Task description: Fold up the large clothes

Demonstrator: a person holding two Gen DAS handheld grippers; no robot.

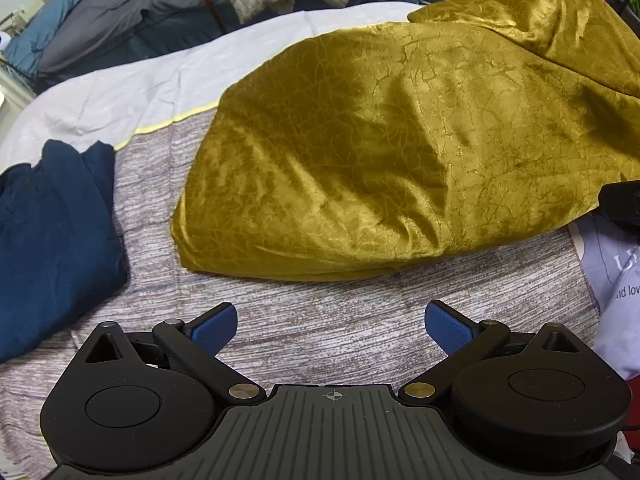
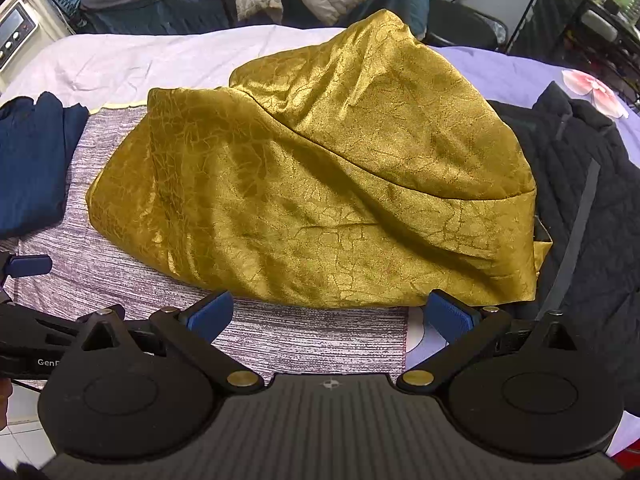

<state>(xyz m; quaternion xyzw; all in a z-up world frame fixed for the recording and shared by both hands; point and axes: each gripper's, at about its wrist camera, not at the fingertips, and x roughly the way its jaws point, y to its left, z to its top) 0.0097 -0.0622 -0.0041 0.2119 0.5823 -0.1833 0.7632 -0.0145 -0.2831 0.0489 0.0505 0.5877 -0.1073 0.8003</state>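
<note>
**Gold cloth part-folded; both grippers empty and clear of it**

While the gold cloth (image 1: 400,152) lies in a loose heap on the striped cover (image 1: 320,320), no grip is held on it by either tool. The left gripper (image 1: 330,326) is seen with its jaws spread wide and nothing between its blue pads (image 1: 214,328); it hangs over bare cover, near the cloth's front edge but apart from it. The right gripper (image 2: 330,320) is likewise wide open and empty, its right pad (image 2: 450,320) just beside the cloth's near hem.

The cloth is found in the middle of the bed, between a navy garment (image 2: 32,160) on the left and a black jacket (image 2: 580,208) on the right, whose edge it overlaps. One layer is seen doubled over, with a diagonal fold line across the top; the upper layer is rumpled and bulges, and the edges are not aligned. A white shirt (image 1: 616,280) with print lies partly under the cloth's right front corner.

The step in hand is judged to be a pause between folds: a first fold is done, none is tidy. For the next move, two corners or a shared hem would need to be pinched, one by each gripper, and the layer drawn flat before it is doubled again. Care is called for that only the gold cloth is caught, not the shirt or cover beneath.
</note>
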